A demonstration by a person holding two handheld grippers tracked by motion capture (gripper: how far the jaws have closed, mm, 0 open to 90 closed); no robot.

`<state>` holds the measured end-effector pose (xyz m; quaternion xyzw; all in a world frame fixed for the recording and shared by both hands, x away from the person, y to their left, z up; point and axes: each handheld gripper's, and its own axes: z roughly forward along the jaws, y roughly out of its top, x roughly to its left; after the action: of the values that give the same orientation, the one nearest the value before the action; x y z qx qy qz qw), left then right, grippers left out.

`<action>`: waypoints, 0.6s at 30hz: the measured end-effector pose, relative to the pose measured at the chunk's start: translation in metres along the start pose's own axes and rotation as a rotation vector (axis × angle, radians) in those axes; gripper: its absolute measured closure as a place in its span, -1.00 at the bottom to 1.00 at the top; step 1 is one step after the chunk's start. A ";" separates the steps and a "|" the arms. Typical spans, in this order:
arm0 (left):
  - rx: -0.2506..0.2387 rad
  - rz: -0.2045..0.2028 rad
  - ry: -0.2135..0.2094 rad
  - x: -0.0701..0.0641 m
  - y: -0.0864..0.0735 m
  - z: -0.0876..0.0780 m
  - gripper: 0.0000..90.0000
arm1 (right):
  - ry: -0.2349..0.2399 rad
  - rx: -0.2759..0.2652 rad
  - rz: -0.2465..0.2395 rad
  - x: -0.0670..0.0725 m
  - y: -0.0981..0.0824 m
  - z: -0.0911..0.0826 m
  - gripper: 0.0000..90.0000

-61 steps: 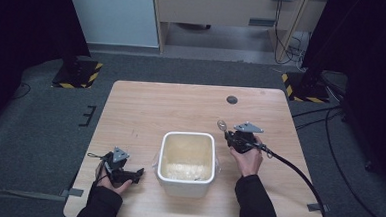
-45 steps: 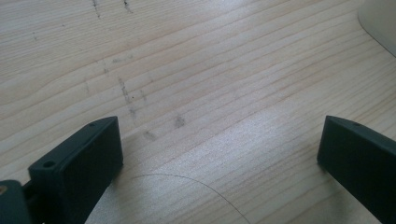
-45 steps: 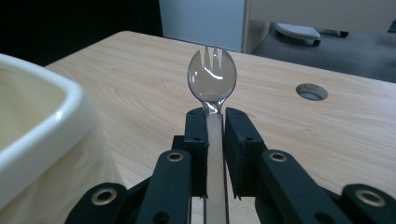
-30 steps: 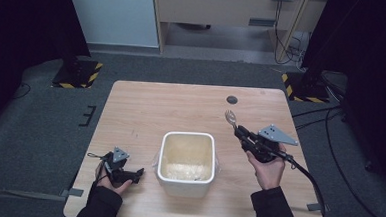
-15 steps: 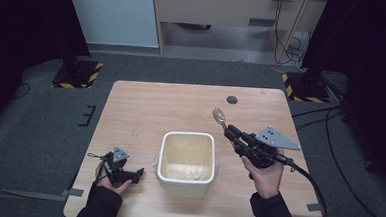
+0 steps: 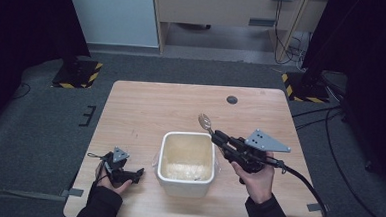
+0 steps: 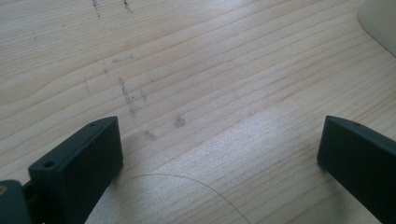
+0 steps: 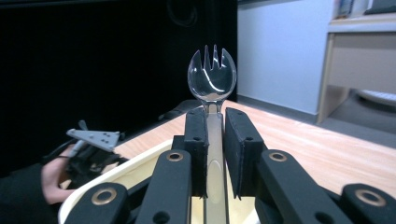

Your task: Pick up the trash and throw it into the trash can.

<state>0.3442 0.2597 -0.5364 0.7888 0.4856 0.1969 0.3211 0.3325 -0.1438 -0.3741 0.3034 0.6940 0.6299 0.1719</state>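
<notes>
Two grippers are in your hands, and just one of them is carrying anything. Your right gripper (image 6: pixel 218 136) is clamping the handle of a clear plastic spork (image 8: pixel 212 79) between its jaws, and the pronged bowl is sticking out past the jaw tips, tilted up and hanging just beyond the far right corner of the white tub (image 6: pixel 184 186). In the right gripper view the handle is sitting straight and centred between the two pads. The tub is standing near the middle of the front half of the table (image 6: pixel 141 106), and something pale, possibly rice, is lying in its bottom; you cannot tell more than that.

Your left gripper (image 6: pixel 136 174) is resting on the wood to the left of the tub, near it but not touching, with its jaws spread wide around nothing but bare tabletop.

The risks from here are all on the right side, as I judge it. The spork is thin and slick, and you are gripping it low on the handle, so any push of the prongs against the tub wall or packed food could make it pivot or slide in the pads. The tub is also unheld, so a sideways scrape could shove or tip it. The cable (image 6: pixel 305 180) trailing from your right gripper could snag on the table edge.
</notes>
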 end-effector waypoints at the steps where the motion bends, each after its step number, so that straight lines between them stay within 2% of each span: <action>1: 0.000 0.000 0.000 0.000 0.000 0.000 -1.00 | 0.009 0.014 0.004 0.002 -0.004 0.004 0.77; 11: 0.000 0.000 0.000 0.000 0.000 0.000 -1.00 | 0.048 0.082 -0.004 0.013 -0.020 0.026 0.77; 18: 0.000 0.000 0.000 0.000 0.000 0.000 -1.00 | 0.061 0.099 -0.006 0.019 -0.027 0.033 0.76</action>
<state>0.3442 0.2597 -0.5364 0.7888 0.4857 0.1971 0.3211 0.3335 -0.1072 -0.4026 0.2902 0.7301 0.6032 0.1373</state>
